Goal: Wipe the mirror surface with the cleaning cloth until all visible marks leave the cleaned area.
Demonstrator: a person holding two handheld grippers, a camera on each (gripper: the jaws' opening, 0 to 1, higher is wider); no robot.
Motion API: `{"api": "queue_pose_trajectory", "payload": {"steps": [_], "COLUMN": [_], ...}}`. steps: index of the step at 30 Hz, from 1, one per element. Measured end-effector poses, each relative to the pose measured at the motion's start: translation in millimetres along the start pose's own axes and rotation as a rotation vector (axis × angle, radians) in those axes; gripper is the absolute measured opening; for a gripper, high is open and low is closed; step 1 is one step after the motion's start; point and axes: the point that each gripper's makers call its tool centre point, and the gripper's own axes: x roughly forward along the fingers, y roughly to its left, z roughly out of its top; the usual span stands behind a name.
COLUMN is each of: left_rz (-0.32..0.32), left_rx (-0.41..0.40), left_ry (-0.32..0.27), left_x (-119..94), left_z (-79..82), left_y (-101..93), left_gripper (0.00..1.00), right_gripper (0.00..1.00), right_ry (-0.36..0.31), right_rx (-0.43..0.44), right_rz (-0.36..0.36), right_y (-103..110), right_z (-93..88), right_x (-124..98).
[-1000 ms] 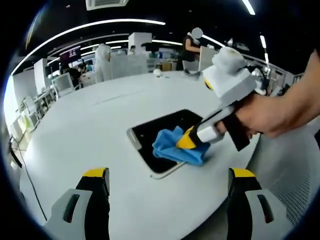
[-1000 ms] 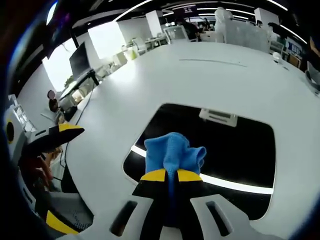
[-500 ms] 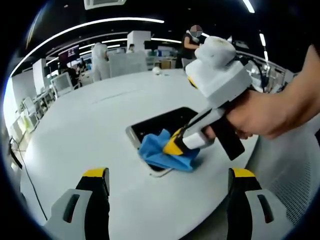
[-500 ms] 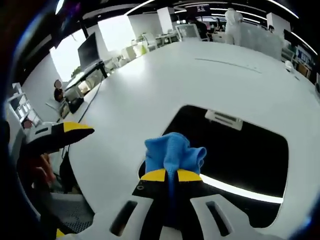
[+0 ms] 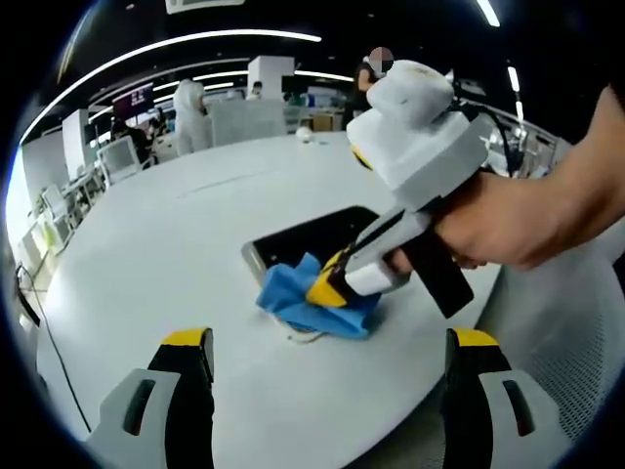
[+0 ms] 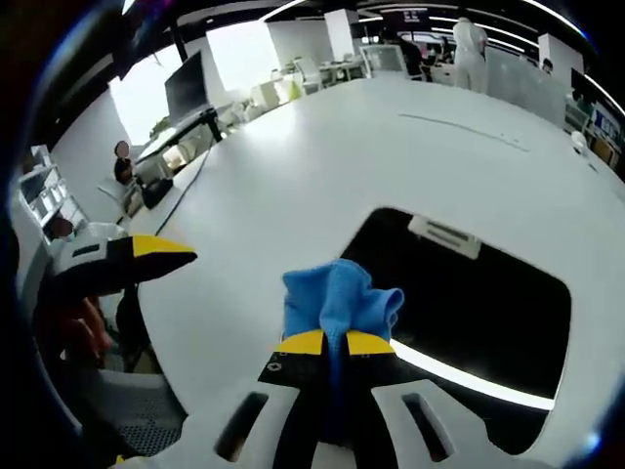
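Observation:
A dark rectangular mirror (image 5: 312, 237) (image 6: 469, 293) lies flat on the white round table (image 5: 166, 244). My right gripper (image 6: 330, 342) is shut on a blue cleaning cloth (image 6: 337, 298), pressing it at the mirror's near corner. In the left gripper view the cloth (image 5: 293, 303) covers that corner, with the right gripper (image 5: 327, 288) held by a hand (image 5: 508, 220). My left gripper (image 5: 327, 342) stands open above the table's near edge, nothing between its fingers. One of its yellow-tipped fingers (image 6: 146, 254) shows at the left in the right gripper view.
The white table (image 6: 322, 147) stretches far beyond the mirror. A small white object (image 5: 305, 137) sits at its far side. Desks, chairs and monitors (image 6: 186, 88) ring the room, with people standing far off (image 5: 186, 112). A mesh chair (image 5: 576, 362) stands by the table's right edge.
The right gripper has dragged the cloth across the mirror toward its near left corner. More dark mirror surface now lies bare behind the cloth. My left gripper stays open and still.

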Motion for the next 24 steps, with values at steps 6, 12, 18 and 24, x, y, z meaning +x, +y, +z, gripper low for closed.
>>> {"api": "queue_pose_trajectory", "payload": {"steps": [6,12,18,24], "left_rz": [-0.005,-0.005,-0.008,-0.013], "left_rx": [-0.007,-0.016,-0.024,-0.03], "left_ry": [-0.005,0.005,0.001,-0.004], "left_x": [-0.5,-0.5,-0.4,-0.4], "left_z": [1.0,-0.5,0.0,0.7], "left_y": [-1.1,-0.8,-0.5,-1.4], "left_gripper": [0.99,0.99,0.99,0.99], "right_gripper": [0.0,0.0,0.0,0.0], "right_ry": [0.002,0.006,0.004,0.003], "right_rx": [-0.03,-0.038,-0.04,-0.035], "right_rz": [0.015,0.025,0.026,0.027], "right_y": [6.2,5.9,5.9,6.0], "right_z": [0.3,0.3,0.4,0.5], "right_x": [2.1,1.9,2.1,2.0]}}
